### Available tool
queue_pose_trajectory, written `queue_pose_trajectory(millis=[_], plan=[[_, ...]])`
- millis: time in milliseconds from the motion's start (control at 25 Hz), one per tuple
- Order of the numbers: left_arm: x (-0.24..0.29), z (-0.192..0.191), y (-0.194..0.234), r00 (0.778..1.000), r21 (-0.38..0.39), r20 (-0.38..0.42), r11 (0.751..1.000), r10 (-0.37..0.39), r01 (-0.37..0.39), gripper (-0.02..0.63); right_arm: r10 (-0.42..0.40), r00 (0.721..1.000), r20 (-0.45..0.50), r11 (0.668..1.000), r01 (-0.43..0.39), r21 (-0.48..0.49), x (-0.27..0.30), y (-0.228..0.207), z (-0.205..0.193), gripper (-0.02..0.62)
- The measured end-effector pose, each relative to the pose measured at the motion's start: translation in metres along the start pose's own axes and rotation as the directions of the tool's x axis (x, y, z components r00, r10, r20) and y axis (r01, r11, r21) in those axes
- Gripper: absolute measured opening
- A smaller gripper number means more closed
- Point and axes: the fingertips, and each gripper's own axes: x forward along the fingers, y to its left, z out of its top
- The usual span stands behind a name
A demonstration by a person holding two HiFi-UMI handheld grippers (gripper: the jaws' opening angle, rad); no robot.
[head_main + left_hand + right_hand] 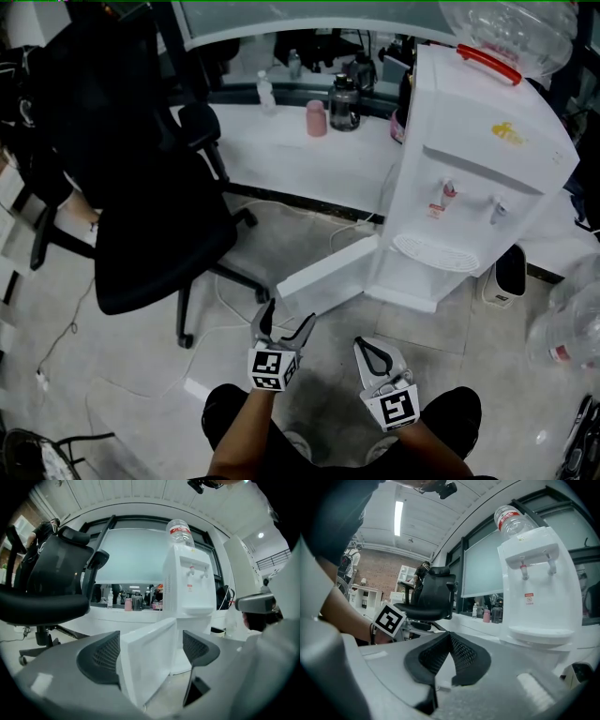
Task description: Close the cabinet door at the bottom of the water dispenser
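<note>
The black office chair [141, 216] stands at the left. Beside it, low near the floor, the left hand-held gripper [289, 319] is spread wide with the free edge of the cabinet door [323, 277] between its jaws, unclamped as far as I can see. The right hand-held gripper [364, 344] is pinched together and empty. The door juts well out from the base of the water dispenser [478, 187], so I'd say the whole push shut is left to do.

Head view steeply down, gripper views low, level, sharing water dispenser [187, 597]
</note>
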Motion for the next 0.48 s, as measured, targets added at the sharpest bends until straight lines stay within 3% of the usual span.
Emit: queue_pose_trajectory(millis=[280, 480], plan=[[0.038, -0.022, 0.017, 0.994, -0.060, -0.105, 0.998, -0.041, 0.035, 0.558, -0.036, 0.999, 0.001, 0.999, 0.036, 0.037, -0.012, -0.002, -0.009, 0.003], [0.056, -0.027, 0.015, 0.992, -0.034, -0.125, 0.999, -0.025, 0.020, 0.554, -0.050, 0.999, -0.006, 0.998, 0.050, 0.026, -0.013, -0.010, -0.010, 0.005]])
